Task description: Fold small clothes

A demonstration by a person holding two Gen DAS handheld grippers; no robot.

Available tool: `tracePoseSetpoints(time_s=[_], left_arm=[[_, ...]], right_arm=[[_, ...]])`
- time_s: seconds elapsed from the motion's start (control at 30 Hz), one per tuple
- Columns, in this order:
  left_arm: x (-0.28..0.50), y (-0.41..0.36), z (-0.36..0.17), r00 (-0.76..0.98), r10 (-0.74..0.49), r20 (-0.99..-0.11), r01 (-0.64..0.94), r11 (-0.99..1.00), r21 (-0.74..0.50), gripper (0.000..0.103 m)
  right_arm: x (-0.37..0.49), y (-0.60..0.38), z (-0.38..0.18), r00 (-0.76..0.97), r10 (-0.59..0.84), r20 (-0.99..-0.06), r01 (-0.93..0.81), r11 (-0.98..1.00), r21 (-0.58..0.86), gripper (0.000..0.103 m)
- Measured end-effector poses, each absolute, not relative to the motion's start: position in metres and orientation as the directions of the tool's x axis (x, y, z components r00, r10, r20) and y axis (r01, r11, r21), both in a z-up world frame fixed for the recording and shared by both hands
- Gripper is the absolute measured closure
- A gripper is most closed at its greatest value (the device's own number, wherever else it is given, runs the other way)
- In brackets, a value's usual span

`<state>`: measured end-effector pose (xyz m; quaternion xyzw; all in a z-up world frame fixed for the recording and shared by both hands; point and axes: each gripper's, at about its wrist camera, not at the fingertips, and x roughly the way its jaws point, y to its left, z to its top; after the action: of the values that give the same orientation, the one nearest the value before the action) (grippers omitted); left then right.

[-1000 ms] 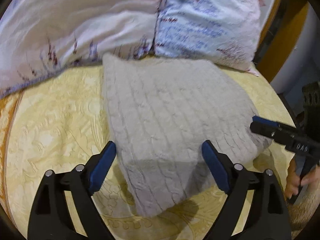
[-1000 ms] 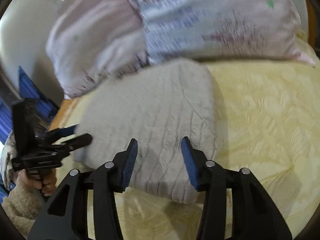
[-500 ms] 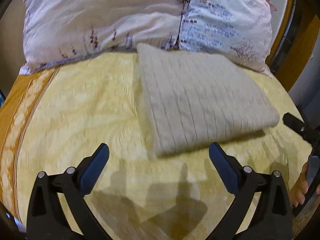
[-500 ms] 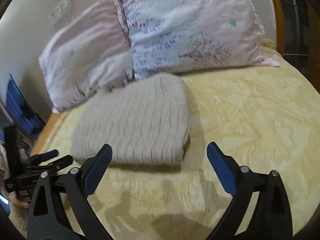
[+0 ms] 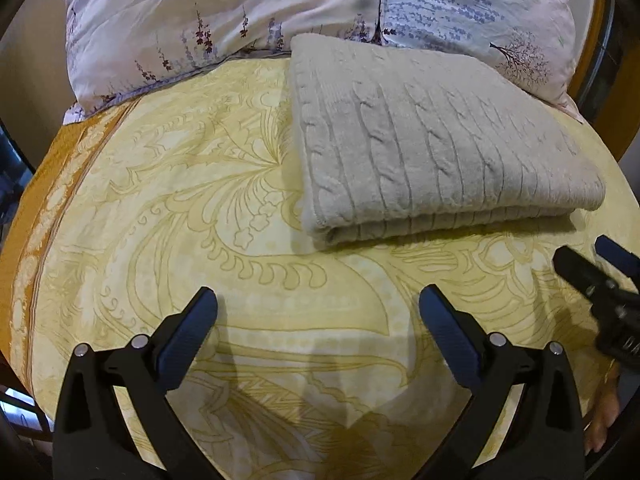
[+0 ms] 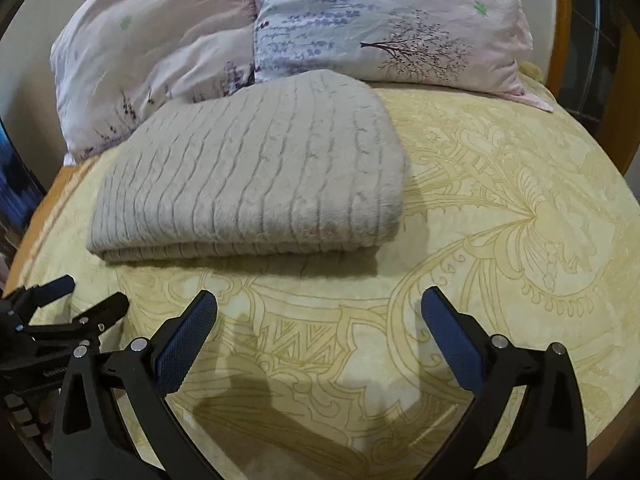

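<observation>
Both grippers had drawn back from the folded grey cable-knit garment [image 5: 436,140], which a second earlier lay between their pads and now sat clear ahead of them on the yellow patterned bedspread [image 5: 180,216], and their jaws had just been opening, with nothing between them. The garment lay as a neat flat rectangle, its far edge touching the two floral pillows [image 5: 248,12] at the head of the bed, its folded near edge facing the grippers. From the left gripper [image 5: 318,320] it lay ahead and off to the right; from the right gripper [image 6: 319,320] it lay ahead and off to the left [image 6: 248,168], so the bundle sat roughly between the two hands, with its long axis running across from one to the other. Neither seemed clearly nearer. The left gripper stood wide apart and empty over bare bedspread, and the right gripper likewise, its tips showing at the right edge of the left wrist view [image 5: 592,276]. The fold looked finished; any further move would probably reach forward and inward.
</observation>
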<state>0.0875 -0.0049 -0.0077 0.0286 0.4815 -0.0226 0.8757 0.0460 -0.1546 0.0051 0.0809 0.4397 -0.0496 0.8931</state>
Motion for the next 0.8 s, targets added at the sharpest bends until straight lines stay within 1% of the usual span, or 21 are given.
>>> tracePoseSetpoints(time_s=[0.17,0.33,0.8], left_arm=[[0.086,-0.006,-0.008,0.537,-0.009,-0.843,0.053,0.998,0.022,0.002],[0.084,-0.007,-0.008,0.543,-0.011,-0.84,0.05,0.999,0.019,0.002],[0.084,-0.008,-0.008,0.556,-0.016,-0.831,0.058,0.998,0.019,0.002]], right_arm=[[0.049,-0.151,-0.001,0.583,-0.034,-0.812,0.156,0.985,0.071,0.001],[0.047,-0.142,-0.006,0.576,-0.087,-0.813,0.139,0.99,-0.007,0.001],[0.047,-0.143,-0.006,0.581,-0.077,-0.81,0.133,0.991,0.001,0.001]])
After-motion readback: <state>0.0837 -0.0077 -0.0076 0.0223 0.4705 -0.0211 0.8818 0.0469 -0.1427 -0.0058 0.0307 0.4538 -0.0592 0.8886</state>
